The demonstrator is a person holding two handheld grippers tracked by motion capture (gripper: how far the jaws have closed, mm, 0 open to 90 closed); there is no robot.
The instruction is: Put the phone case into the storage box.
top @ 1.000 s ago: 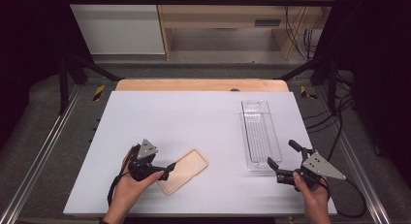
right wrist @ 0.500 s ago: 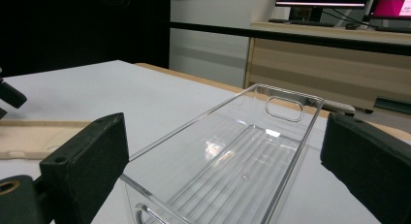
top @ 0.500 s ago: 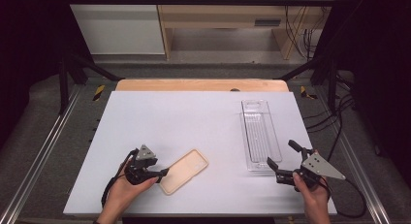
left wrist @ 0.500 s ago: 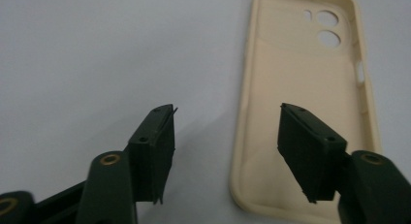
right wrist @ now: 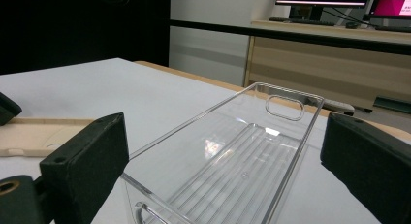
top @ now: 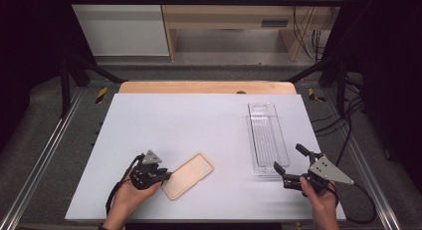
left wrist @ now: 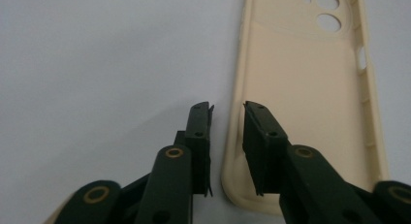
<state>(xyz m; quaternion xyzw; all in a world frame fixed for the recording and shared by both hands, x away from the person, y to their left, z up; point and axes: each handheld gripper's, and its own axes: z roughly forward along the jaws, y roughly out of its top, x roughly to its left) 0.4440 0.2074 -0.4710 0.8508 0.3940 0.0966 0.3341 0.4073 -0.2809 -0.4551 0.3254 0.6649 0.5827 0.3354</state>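
A white table [top: 199,125] is seen from above, with a person's two hands coming in from the near edge, each holding a black gripper. The left gripper [top: 166,176] is sitting at the near left of the table, its tips at the near corner of a beige phone case [top: 188,175] that is lying flat and open side up, angled away to the right. In the left gripper view, the jaws have just been closing and are now standing narrow, with the case's [left wrist: 300,103] left rim running between them; a sliver of gap is showing, so the pads are not yet pressing on it. The right gripper [top: 288,165] is resting at the near right, jaws spread wide around the near end of a clear plastic tray [top: 266,138] without touching it. The tray [right wrist: 232,151] is lying lengthwise, well apart from the case.
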